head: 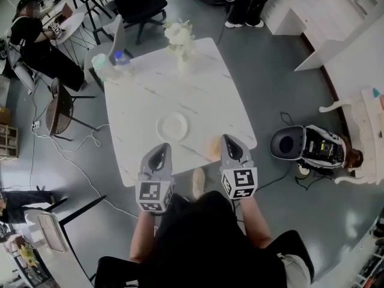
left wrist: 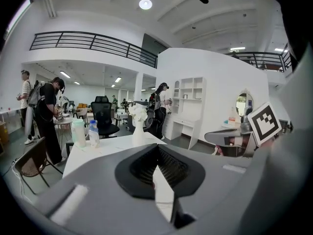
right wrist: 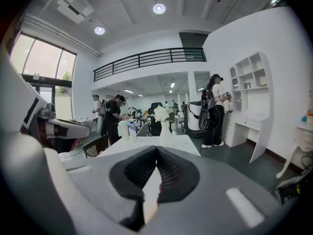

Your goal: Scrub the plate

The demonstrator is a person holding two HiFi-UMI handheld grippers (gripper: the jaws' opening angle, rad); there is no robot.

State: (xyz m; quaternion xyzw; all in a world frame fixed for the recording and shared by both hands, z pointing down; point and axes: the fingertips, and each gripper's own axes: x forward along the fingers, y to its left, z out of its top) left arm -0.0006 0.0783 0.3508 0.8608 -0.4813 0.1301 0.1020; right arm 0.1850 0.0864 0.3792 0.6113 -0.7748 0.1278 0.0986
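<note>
A white round plate [head: 173, 126] lies empty on the white marble table [head: 144, 101], nearer the front edge. My left gripper [head: 161, 146] hovers over that front edge just short of the plate, jaws shut and empty. My right gripper [head: 228, 139] is level with it further right, also shut and empty. A small tan block, perhaps a sponge [head: 213, 149], sits on the table just left of the right gripper. In the left gripper view the pads [left wrist: 166, 168] meet with nothing between them. In the right gripper view the pads [right wrist: 168, 168] are likewise closed.
A vase of white flowers [head: 180, 42] stands at the table's far side, a cup and bottle [head: 113, 65] at its far left corner. Chairs [head: 60, 108] stand to the left, a black machine [head: 307, 146] on the floor to the right. People stand beyond the table.
</note>
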